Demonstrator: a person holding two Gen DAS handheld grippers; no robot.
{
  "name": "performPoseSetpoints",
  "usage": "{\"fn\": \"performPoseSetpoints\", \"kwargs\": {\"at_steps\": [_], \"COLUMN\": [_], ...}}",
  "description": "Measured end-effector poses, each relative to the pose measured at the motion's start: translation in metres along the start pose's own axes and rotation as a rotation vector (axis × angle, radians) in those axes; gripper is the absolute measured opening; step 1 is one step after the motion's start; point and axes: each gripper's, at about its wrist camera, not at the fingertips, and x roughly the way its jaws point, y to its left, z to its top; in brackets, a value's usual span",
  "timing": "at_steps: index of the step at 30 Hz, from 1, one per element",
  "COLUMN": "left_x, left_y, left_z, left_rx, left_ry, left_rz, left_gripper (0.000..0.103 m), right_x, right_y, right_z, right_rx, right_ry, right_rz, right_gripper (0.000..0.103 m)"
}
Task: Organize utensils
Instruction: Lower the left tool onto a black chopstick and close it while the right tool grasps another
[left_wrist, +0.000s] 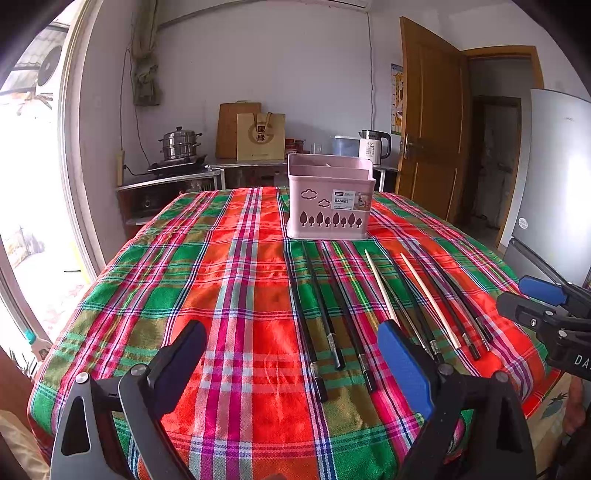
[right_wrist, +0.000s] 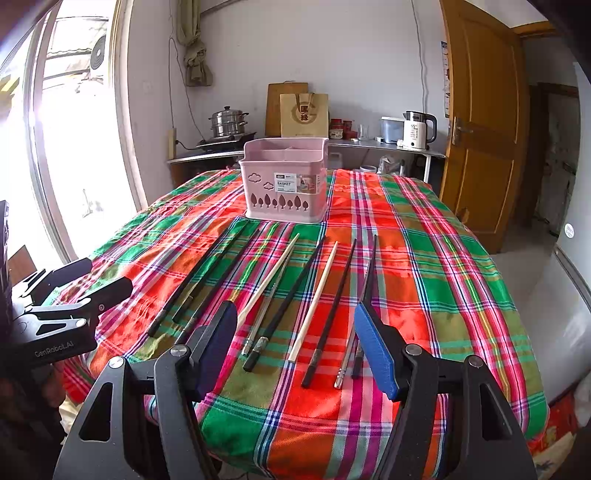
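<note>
A worktop covered by a red, green and pink plaid cloth (right_wrist: 424, 258) carries a pink plastic utensil basket with tree and cloud cut-outs (right_wrist: 286, 184), standing upright toward the far side. In front of it, nearer the camera, a row of long chopsticks lies flat on the cloth, fanned out lengthwise: several slim black chopsticks (right_wrist: 284, 302) and two pale wooden chopsticks (right_wrist: 314, 299), along with a thin metal-tipped one, all apart from the basket. The right hand-held gripper (right_wrist: 295, 350) hovers over the near ends of the middle chopsticks, its blue-padded fingers spread wide and holding nothing. The left hand-held gripper (left_wrist: 291, 365) hangs over the cloth just left of the row, its fingers likewise spread and empty, with the leftmost black chopsticks (left_wrist: 321, 314) lying between them.
</note>
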Motion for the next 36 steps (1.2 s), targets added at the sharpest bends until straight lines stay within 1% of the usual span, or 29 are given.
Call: {"fn": "performPoseSetpoints", "kwargs": {"at_steps": [4,8,11,14,15,17,19,21,22,23,25,27,29,32,36], "left_x": [0.006,0.02,0.038,0.057,0.064,0.081,0.1,0.118,0.128,0.137,0.153,0.168,0.18,0.194,0.204], "left_y": [0.003,0.011,0.02,0.027,0.029,0.032,0.037,0.041,0.041,0.041,0.04,0.041,0.04,0.037,0.029], "left_z": [0.003,0.01,0.021,0.034,0.038,0.047,0.055,0.062,0.065,0.067,0.07,0.074,0.074,0.075,0.075], "left_rx": [0.002,-0.008,-0.021,-0.01,-0.007,-0.003,-0.015,-0.026,-0.025,-0.019,-0.008,-0.017,-0.025,-0.025,-0.009], "left_ry": [0.004,0.024,0.044,0.069,0.074,0.104,0.14,0.183,0.201,0.219,0.254,0.287,0.319,0.348,0.378], "left_rz": [0.0,-0.018,-0.028,-0.024,-0.026,-0.009,-0.018,-0.055,-0.061,-0.053,-0.05,-0.06,-0.073,-0.101,-0.12], "left_gripper": [0.094,0.094,0.094,0.094,0.093,0.087,0.087,0.085,0.081,0.076,0.071,0.069,0.065,0.059,0.056], "right_x": [0.005,0.017,0.027,0.04,0.044,0.056,0.069,0.084,0.09,0.098,0.113,0.129,0.146,0.164,0.186], "right_y": [0.0,-0.001,-0.003,-0.005,-0.006,-0.009,-0.011,-0.014,-0.014,-0.015,-0.017,-0.018,-0.021,-0.024,-0.028], "right_z": [0.001,0.006,0.015,0.025,0.029,0.038,0.046,0.055,0.058,0.062,0.068,0.072,0.075,0.077,0.079], "right_rx": [-0.002,-0.005,-0.007,-0.014,-0.012,-0.007,-0.002,0.009,0.014,0.017,0.02,0.026,0.03,0.036,0.041], "right_ry": [0.009,0.023,0.03,0.036,0.039,0.048,0.064,0.09,0.099,0.111,0.137,0.172,0.208,0.251,0.302], "right_rz": [0.001,0.006,0.012,0.019,0.021,0.028,0.028,0.031,0.034,0.037,0.037,0.045,0.044,0.05,0.039], "right_gripper": [0.066,0.066,0.066,0.066,0.066,0.066,0.065,0.056,0.054,0.051,0.045,0.034,0.029,0.025,0.021]}}
